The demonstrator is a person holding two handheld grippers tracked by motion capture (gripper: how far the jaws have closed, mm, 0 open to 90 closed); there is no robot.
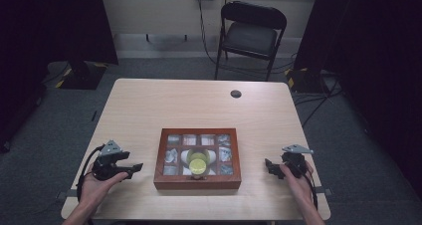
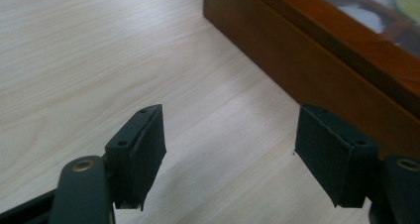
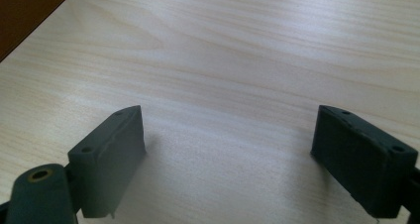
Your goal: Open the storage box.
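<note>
A brown wooden box (image 1: 197, 180) with a glass lid lies near the table's front edge; small compartments hold pale packets and a yellow-green round thing (image 1: 198, 163) sits in its middle. My left gripper (image 1: 135, 168) is held just left of the box, jaws apart with nothing between them. In the left gripper view its gripper (image 2: 230, 147) faces bare table with the box's side (image 2: 317, 70) at the upper right. My right gripper (image 1: 269, 167) rests to the right of the box, open and empty. The right gripper view has its gripper (image 3: 228, 144) over light wood, with the box's corner (image 3: 25, 11) at top left.
The light wooden table (image 1: 199, 105) has a dark round cable hole (image 1: 236, 93) near its far edge. A black folding chair (image 1: 251, 33) stands beyond the table. Dark curtains hang at both sides, and cables lie on the grey carpet.
</note>
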